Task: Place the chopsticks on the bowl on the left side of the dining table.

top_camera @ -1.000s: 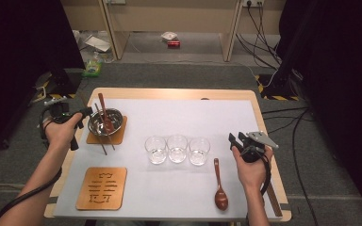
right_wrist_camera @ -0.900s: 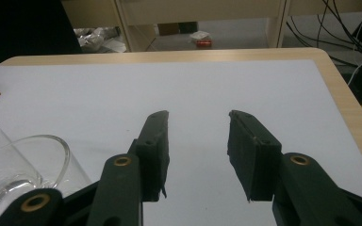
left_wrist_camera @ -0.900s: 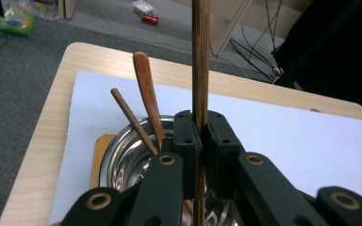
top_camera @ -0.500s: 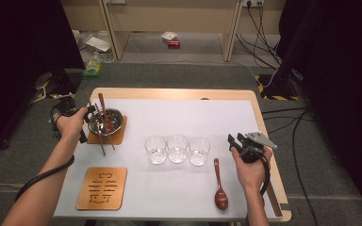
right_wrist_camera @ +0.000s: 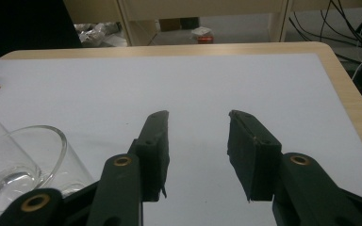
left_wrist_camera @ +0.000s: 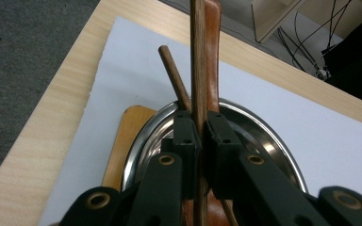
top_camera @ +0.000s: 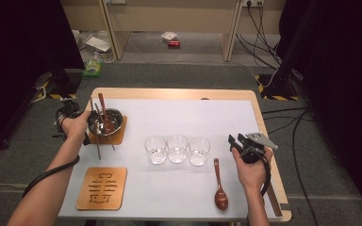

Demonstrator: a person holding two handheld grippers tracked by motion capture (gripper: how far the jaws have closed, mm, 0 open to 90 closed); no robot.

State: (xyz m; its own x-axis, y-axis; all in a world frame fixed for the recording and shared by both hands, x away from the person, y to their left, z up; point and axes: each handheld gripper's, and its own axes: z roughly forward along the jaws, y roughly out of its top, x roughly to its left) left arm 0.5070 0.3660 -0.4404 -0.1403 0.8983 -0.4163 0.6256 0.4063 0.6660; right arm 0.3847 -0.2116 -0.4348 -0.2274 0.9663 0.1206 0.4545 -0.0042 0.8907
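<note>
Over metal bowl [left_wrist_camera: 259,127], left claw [left_wrist_camera: 200,134] clamps chopstick [left_wrist_camera: 198,56]; right claw [right_wrist_camera: 198,141] spread, empty.

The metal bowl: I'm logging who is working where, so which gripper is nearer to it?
Left. The left gripper is at the metal bowl, shut on a chopstick lying across it. The right gripper sits open across the table, beyond the three glasses.

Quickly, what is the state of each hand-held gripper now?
Left hand-held gripper: closed on a chopstick.
Right hand-held gripper: open, holding nothing.
</note>
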